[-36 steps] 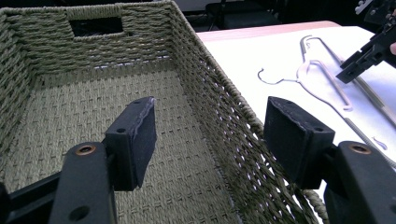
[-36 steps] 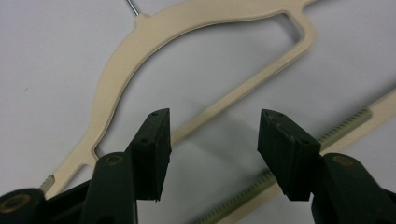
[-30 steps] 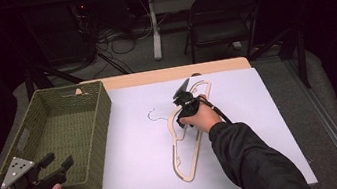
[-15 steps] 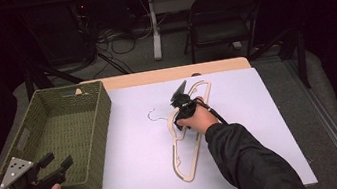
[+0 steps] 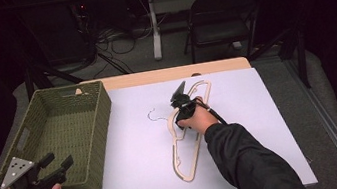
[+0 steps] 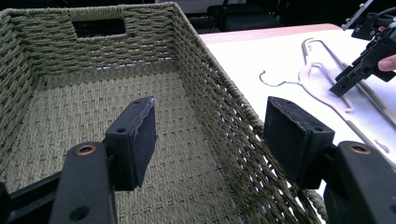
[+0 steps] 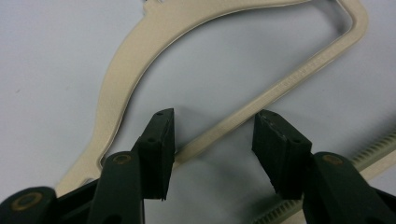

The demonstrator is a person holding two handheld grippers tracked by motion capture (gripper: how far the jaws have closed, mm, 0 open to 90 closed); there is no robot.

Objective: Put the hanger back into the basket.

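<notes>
Two beige plastic hangers [image 5: 197,158] lie overlapped on the white sheet, a thin metal hook [image 5: 152,115] pointing left. My right gripper [image 5: 180,92] is lowered onto them at their far end. In the right gripper view its jaws [image 7: 212,140] straddle one hanger's straight bar [image 7: 289,84]; they have just been closing, with a gap left at the right pad. A ridged bar [image 7: 373,144] of the other hanger runs at lower right. My left gripper [image 5: 59,159] hovers open at the woven basket's near end, nothing between its jaws [image 6: 210,135].
The olive woven basket [image 5: 98,130] stands empty at the table's left, handle slot in its far wall [image 6: 98,27]. White sheet [image 5: 272,124] covers most of the wooden table [image 5: 163,75]. A folding chair [image 5: 221,21] and floor cables sit beyond the far edge.
</notes>
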